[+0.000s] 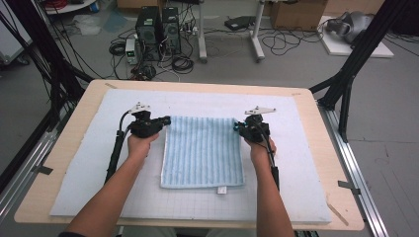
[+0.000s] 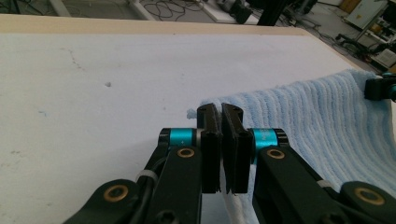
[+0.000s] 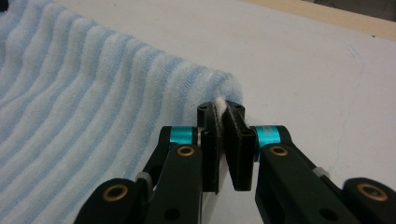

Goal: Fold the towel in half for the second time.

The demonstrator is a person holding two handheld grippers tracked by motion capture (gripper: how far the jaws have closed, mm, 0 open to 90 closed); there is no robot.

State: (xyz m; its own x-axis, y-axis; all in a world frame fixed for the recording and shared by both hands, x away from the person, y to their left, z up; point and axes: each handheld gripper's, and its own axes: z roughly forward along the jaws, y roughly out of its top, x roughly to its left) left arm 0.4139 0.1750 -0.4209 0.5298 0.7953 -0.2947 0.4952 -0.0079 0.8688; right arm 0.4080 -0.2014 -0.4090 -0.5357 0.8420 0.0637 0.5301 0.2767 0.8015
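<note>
A light blue striped towel (image 1: pixel 202 153) lies on the white mat, with a small white tag at its near edge. My left gripper (image 1: pixel 167 120) is shut on the towel's far left corner, and the cloth (image 2: pixel 327 126) runs off to the right from the closed jaws (image 2: pixel 220 114). My right gripper (image 1: pixel 236 126) is shut on the far right corner; a pinch of white cloth edge shows between its pads (image 3: pixel 220 108), with the towel (image 3: pixel 84 107) spreading left. Both far corners are lifted a little off the mat.
The white foam mat (image 1: pixel 89 163) covers most of the wooden table (image 1: pixel 59 148). Beyond the table, computer towers (image 1: pixel 158 29), cables and table legs stand on the floor. Black frame struts (image 1: pixel 346 84) rise at the table's far corners.
</note>
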